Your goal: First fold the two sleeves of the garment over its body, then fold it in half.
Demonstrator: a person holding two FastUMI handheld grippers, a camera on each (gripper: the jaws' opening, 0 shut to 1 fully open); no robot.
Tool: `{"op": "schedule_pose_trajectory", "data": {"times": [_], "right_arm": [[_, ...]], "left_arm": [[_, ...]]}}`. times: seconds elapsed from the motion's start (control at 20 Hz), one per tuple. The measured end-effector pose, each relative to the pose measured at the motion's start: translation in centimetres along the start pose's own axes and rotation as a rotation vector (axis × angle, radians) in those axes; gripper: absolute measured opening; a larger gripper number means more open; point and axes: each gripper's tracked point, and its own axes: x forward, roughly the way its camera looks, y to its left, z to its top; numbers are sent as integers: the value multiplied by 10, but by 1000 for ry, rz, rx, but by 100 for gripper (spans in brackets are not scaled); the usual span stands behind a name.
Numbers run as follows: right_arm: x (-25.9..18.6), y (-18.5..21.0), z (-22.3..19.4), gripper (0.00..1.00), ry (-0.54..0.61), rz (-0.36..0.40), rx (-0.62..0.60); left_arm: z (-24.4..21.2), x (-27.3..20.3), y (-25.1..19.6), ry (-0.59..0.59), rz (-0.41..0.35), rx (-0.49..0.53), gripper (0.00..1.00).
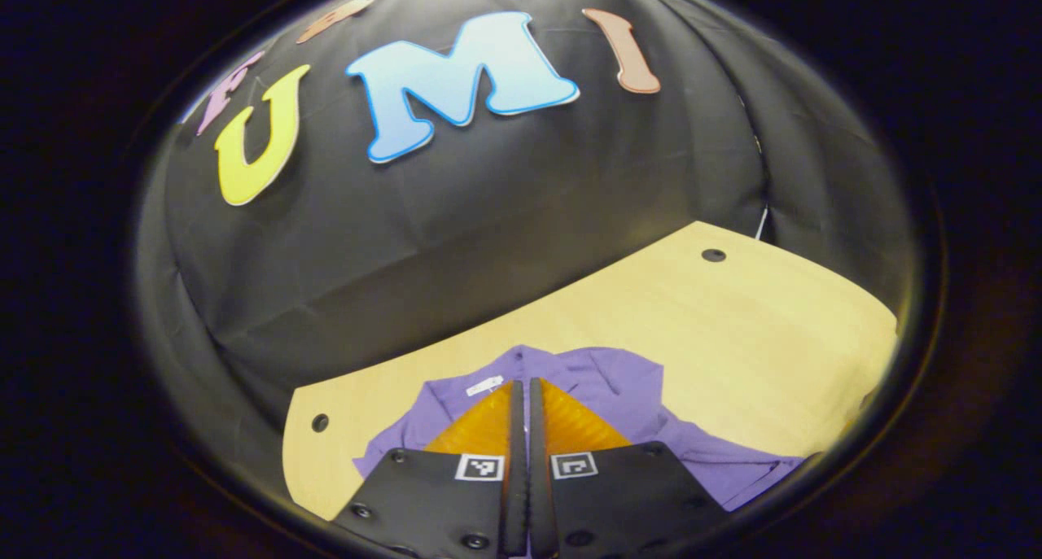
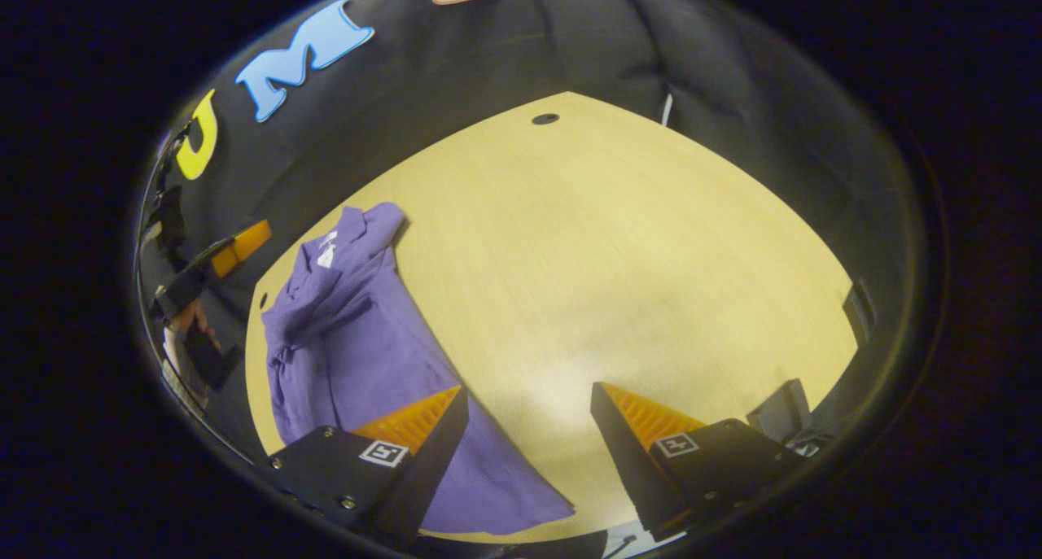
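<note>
Over table, right claw wide, apparently empty.

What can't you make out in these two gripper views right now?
- Left gripper view: the left gripper covers the middle of the purple garment, so any cloth pinched between its closed fingers is hidden.
- Right gripper view: the garment's lower hem sits behind the right gripper.
- The white neck tag is too small.

1 purple short-sleeved fabric garment lies on 1 pale wooden worktop. 2 small dark round holes mark the worktop in the left gripper view. 2 claws are present: left claw, right claw.
</note>
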Motion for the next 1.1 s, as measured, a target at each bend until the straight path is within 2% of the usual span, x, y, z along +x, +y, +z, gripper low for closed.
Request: {"op": "schedule_pose_trajectory", "data": {"times": [0.05, 0.1, 0.15, 0.25, 0.5, 0.55, 0.65, 0.8, 0.9, 0.95, 1.05, 1.1], "right_arm": [[-4, -9, 1, 94, -6, -12, 15], [-7, -18, 1, 94, -10, -26, 27], [-10, -26, 1, 94, -13, -40, 39], [-14, -41, -1, 94, -12, -59, 66], [-5, -37, 0, 94, 1, -48, 80], [-2, -30, 3, 94, 3, -38, 62], [6, -10, 10, 94, 6, -10, 16], [16, 20, 16, 94, 14, 39, -54], [21, 38, 16, 94, 20, 67, -88], [23, 45, 15, 94, 29, 80, -101], [26, 53, 8, 94, 54, 96, -139], [27, 54, 3, 94, 66, 96, -161]], "left_arm": [[-4, 9, -9, 13, -13, -9, 7], [-9, 14, -18, 28, -20, -19, 13], [-15, 20, -26, 44, -27, -35, 7], [-24, 26, -33, 72, -43, -71, 7], [-19, -3, 0, 32, -19, -139, 7], [-22, -13, 8, 33, -24, -162, 15], [-38, -31, 27, 54, -26, -207, 17], [-68, -64, 60, 86, 7, -245, 34], [-89, -88, 80, 103, 24, -256, 64], [-99, -100, 87, 112, 32, -255, 75], [-123, -123, 101, 138, 47, -242, 77], [-137, -135, 104, 155, 52, -237, 84]]}}
